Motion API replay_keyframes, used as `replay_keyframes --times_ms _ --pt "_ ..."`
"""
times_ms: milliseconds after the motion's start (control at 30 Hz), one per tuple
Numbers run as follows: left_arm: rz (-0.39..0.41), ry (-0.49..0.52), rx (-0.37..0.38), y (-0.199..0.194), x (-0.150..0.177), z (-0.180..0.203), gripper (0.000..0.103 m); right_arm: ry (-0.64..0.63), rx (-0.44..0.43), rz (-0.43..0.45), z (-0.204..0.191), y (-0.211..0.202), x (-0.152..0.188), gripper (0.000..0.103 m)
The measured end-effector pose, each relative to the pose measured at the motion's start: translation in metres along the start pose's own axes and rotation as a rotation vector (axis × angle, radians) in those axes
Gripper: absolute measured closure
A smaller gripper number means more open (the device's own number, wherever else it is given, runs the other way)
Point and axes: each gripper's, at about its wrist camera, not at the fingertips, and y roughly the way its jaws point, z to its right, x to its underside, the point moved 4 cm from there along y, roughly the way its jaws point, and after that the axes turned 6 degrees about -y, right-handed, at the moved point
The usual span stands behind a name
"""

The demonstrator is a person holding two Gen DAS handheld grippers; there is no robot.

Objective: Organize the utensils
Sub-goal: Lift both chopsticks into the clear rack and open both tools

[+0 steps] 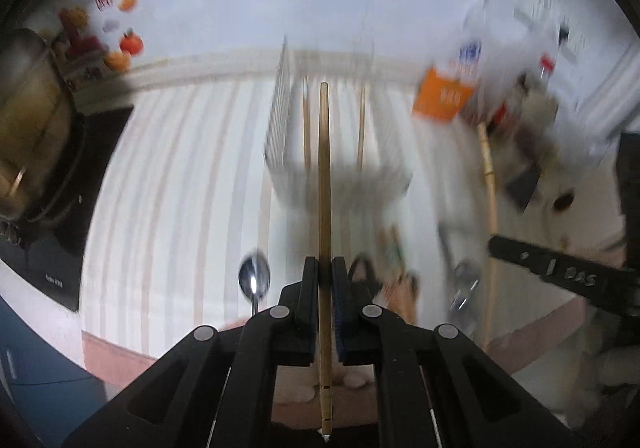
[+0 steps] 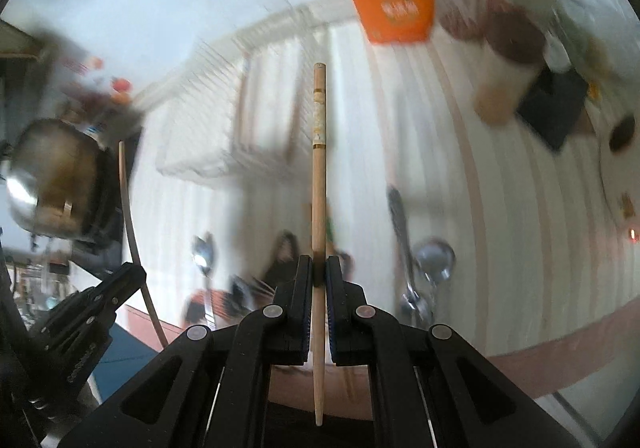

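Observation:
My left gripper is shut on a wooden chopstick that points forward over the striped tablecloth. My right gripper is shut on a second wooden chopstick with a patterned end. A white slatted utensil basket stands ahead, with two chopsticks inside; it also shows in the right wrist view. Spoons lie on the cloth near the front edge. The right gripper and its chopstick show at the right of the left wrist view. Both views are motion-blurred.
An orange and white carton stands at the back right beside a plush toy. A steel pot sits on a dark stove at the left. More utensils lie blurred near the table's front edge.

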Motion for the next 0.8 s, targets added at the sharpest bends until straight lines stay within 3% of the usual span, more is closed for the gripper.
replay_keyframes --times_ms 200,300,433,633,800 --pt "0.056 -0.073 0.138 -0.022 -0.081 0.009 0.099 -0.023 -0.058 0.058 -0.019 -0.012 -0.07 0.097" --pt "0.048 -0.099 0.155 -0.005 -0.125 0.009 0.099 -0.018 -0.059 0.059 -0.027 0.001 -0.111 0.097" --pt "-0.025 -0.123 0.138 0.047 -0.176 0.008 0.099 0.011 -0.031 0.024 -0.028 0.035 -0.159 0.097" --pt "-0.157 -0.123 0.091 0.122 -0.198 -0.001 0.099 0.026 0.008 -0.039 -0.032 0.086 -0.194 0.097" --pt "-0.252 -0.118 0.059 0.156 -0.191 -0.007 0.098 0.016 0.05 -0.1 -0.033 0.127 -0.192 0.097"
